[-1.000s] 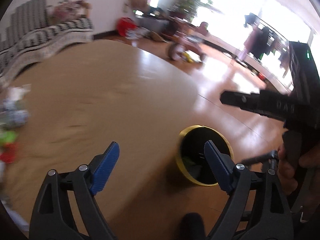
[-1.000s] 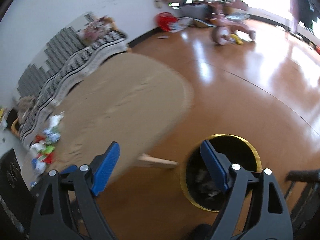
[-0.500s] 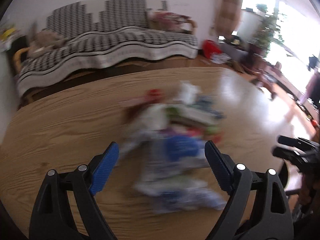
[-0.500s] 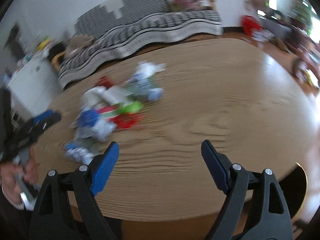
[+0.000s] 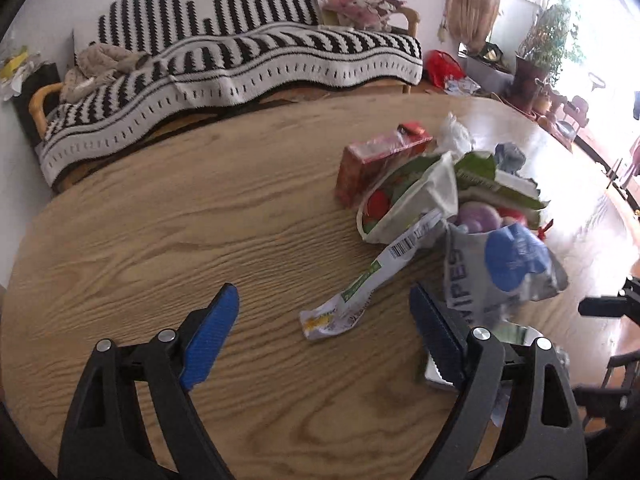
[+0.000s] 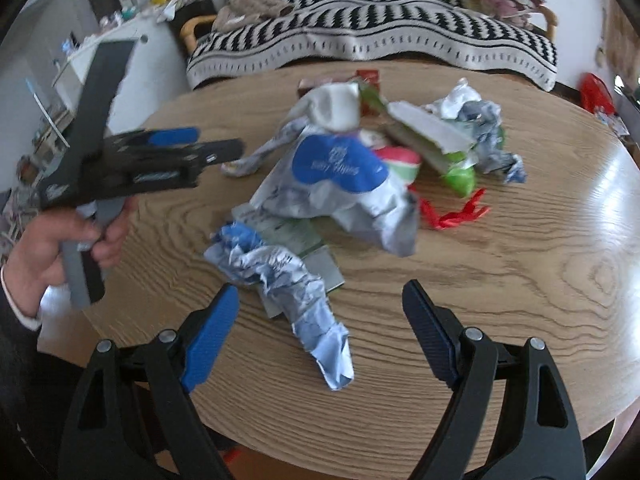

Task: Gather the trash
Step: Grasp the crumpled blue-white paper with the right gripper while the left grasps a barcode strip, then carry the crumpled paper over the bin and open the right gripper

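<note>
A heap of trash lies on the oval wooden table [image 5: 160, 240]. My left gripper [image 5: 324, 326] hangs open over the table, a thin white wrapper with a barcode [image 5: 360, 288] lying just beyond its fingertips. To its right sit a wipes pack with a blue label [image 5: 504, 268] and a red carton [image 5: 376, 160]. My right gripper [image 6: 320, 318] is open above a crumpled blue-white paper [image 6: 288, 276]. Behind that lie the wipes pack [image 6: 340, 176], a green wrapper [image 6: 460, 176] and a red ribbon [image 6: 456, 212]. The left gripper [image 6: 208, 148] shows at the left, in a person's hand [image 6: 60, 240].
A sofa with a black-and-white striped throw [image 5: 240, 52] stands behind the table. Plants [image 5: 548, 44] and a bright window are at the far right. A white cabinet [image 6: 92, 68] stands at the left. Part of the right gripper [image 5: 608, 304] shows at the right edge.
Both grippers swung away from the yellow-rimmed bin on the floor and over to the table. The trash heap now lies in front of them. Both stayed open.
</note>
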`<state>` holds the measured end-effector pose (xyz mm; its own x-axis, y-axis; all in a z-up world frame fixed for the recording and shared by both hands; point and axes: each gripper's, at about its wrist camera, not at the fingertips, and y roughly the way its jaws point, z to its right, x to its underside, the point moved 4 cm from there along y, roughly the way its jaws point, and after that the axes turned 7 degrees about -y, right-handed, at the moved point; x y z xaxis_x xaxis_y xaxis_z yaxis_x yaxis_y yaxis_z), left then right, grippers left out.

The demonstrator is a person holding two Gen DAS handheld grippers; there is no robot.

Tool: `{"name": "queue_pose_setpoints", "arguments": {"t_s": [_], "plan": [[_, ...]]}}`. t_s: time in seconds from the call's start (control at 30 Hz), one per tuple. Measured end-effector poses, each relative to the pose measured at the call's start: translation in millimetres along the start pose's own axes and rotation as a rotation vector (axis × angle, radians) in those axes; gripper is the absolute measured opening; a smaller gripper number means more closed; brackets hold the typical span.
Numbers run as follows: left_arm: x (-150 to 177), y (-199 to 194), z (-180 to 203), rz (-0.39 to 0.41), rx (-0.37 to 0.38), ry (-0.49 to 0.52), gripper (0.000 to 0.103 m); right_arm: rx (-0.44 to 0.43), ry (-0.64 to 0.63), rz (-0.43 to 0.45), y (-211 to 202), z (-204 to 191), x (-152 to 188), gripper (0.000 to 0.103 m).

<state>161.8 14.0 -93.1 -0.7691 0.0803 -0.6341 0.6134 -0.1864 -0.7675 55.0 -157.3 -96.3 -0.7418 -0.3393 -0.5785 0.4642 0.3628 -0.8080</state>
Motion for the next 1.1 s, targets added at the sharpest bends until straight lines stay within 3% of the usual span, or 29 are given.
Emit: {"name": "queue_pose_setpoints", "arguments": {"t_s": [0.17, 0.37, 0.4, 0.43, 0.53, 0.6, 0.9, 1.1], "plan": [[2, 20, 7, -0.026, -0.003, 0.038, 0.075, -0.003, -0.032, -0.032, 12, -7, 3, 0.069], [7, 30, 11, -0.047, -0.025, 0.054, 0.046, -0.023, -0.051, -0.058, 22, -17, 8, 0.040], [7, 29, 11, -0.047, -0.026, 0.052, 0.036, -0.023, -0.052, -0.056, 20, -17, 8, 0.029], [6, 30, 12, -0.049, -0.027, 0.055, 0.025, -0.019, -0.053, -0.055, 19, -17, 7, 0.028], [6, 26, 14, -0.054, -0.019, 0.053, 0.011, -0.022, -0.056, -0.037, 12, -18, 7, 0.024], [4, 22, 16, -0.048, -0.020, 0.047, 0.006, -0.030, -0.049, -0.021, 5, -18, 7, 0.023], [-10, -12, 31, 0.008, 0.004, 0.032, 0.006, -0.031, -0.010, 0.051, -30, -5, 3, 0.022], [-23, -35, 69, 0.051, 0.056, 0.027, 0.006, 0.064, 0.129, 0.124, -80, 65, 23, 0.022]]}}
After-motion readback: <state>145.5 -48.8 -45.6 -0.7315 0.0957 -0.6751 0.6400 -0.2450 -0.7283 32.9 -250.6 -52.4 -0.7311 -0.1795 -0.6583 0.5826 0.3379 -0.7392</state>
